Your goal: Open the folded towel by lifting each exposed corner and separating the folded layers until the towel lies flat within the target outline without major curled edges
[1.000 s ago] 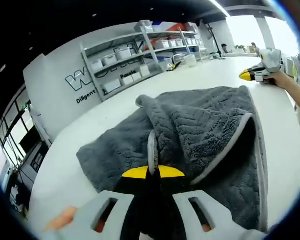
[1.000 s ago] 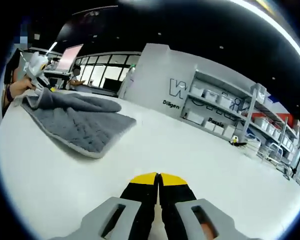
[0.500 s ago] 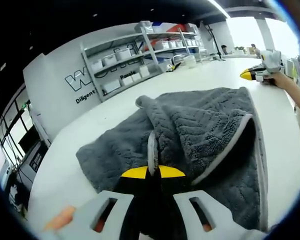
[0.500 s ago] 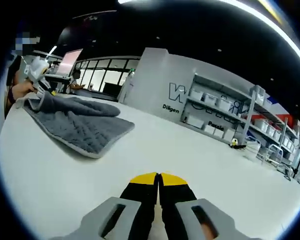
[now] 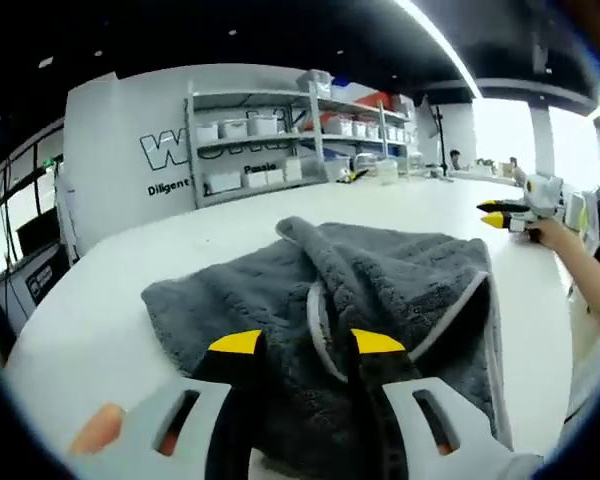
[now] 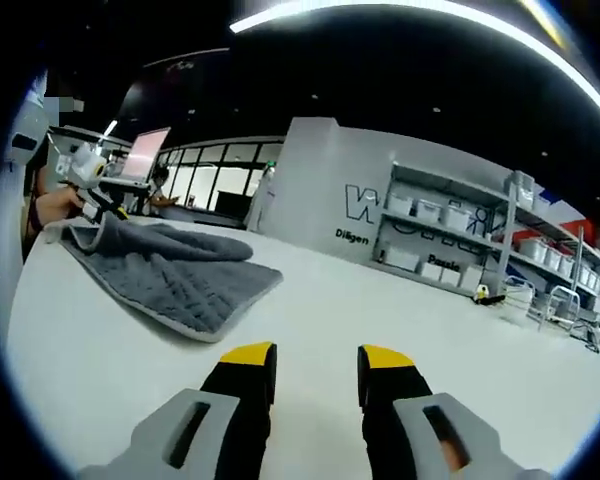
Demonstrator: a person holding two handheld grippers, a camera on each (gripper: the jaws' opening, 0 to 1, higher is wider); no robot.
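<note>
Both tongs, left and right, gape; shelf bins' contents perhaps indiscernible.

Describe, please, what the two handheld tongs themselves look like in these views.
Both look alike. The left tongs have two black jaws with yellow tips, rising from light grey bodies with slotted cut-outs. The right tongs show the same black jaws, yellow tips and grey slotted bodies. In the left gripper view the right tongs appear in a person's hand.

A broad white bench carries 1 grey towel, partly folded with a pale-edged flap turned over its middle, the rest spread flat on the bench.
</note>
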